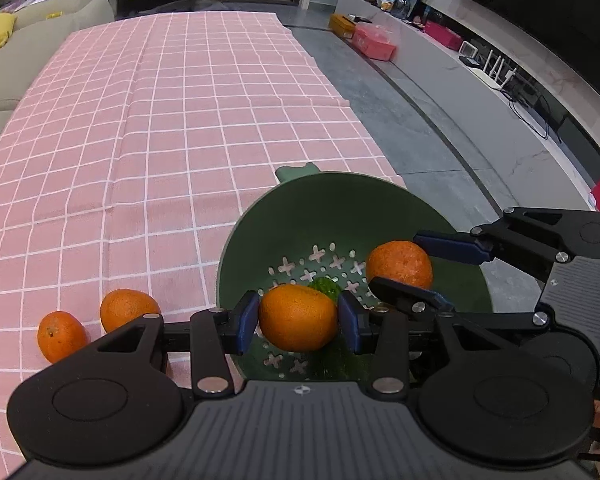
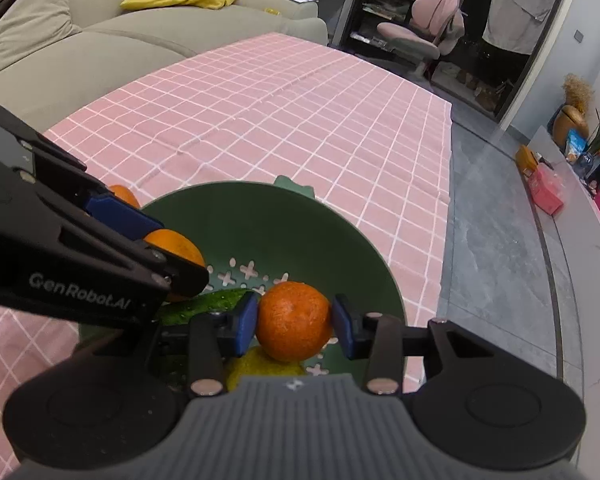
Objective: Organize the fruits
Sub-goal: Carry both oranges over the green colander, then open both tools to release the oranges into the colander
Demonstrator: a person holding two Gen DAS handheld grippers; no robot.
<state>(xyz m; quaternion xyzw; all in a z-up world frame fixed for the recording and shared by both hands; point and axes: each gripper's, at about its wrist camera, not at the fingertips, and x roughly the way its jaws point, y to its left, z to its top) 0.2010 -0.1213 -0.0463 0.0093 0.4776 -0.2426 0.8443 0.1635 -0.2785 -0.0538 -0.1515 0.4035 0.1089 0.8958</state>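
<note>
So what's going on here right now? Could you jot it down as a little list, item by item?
Left tool: clamped on an orange, held over the bowl
Right tool: clamped on another orange, also over the bowl
Bowl: green, with holes in the bottom, standing at the tablecloth's edge
Inside the bowl: something green and something yellow
Left on the cloth: two oranges, beside the bowl
Tablecloth: pink with white squares
</note>
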